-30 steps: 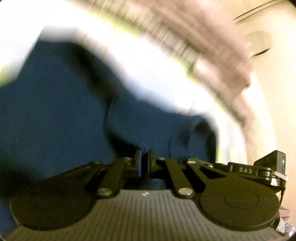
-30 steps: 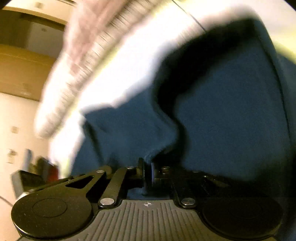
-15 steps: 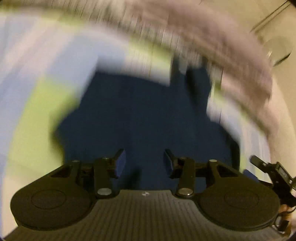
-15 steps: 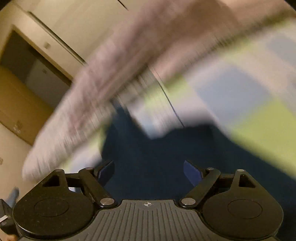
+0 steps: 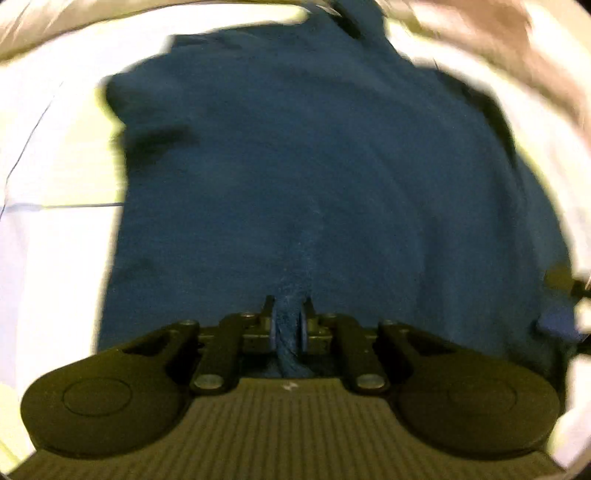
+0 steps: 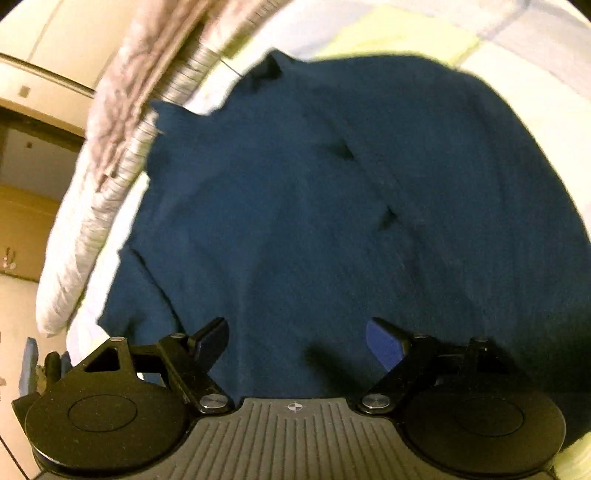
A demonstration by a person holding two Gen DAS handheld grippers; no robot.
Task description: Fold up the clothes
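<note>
A dark blue garment [image 5: 314,166] lies spread on a pale checked bed cover [image 5: 55,184] and fills most of both views. My left gripper [image 5: 289,325] is shut on a bunched ridge of the blue garment at its near edge, with cloth squeezed between the pads. In the right wrist view the same blue garment [image 6: 332,203] lies flat with a diagonal seam and small creases. My right gripper [image 6: 297,343] hovers just above its near part, open wide, with nothing between the fingers.
A rumpled grey-pink striped blanket [image 6: 122,122] lies along the far left side of the bed cover [image 6: 406,33]. Beyond it are a cream wall and a wooden door frame [image 6: 22,206]. A dark object [image 5: 561,314] shows at the left wrist view's right edge.
Both grippers let go of the blue garment and opened half a second ago. The left one has since shut on a fold at its near edge; the right one stays open, now over the cloth.
</note>
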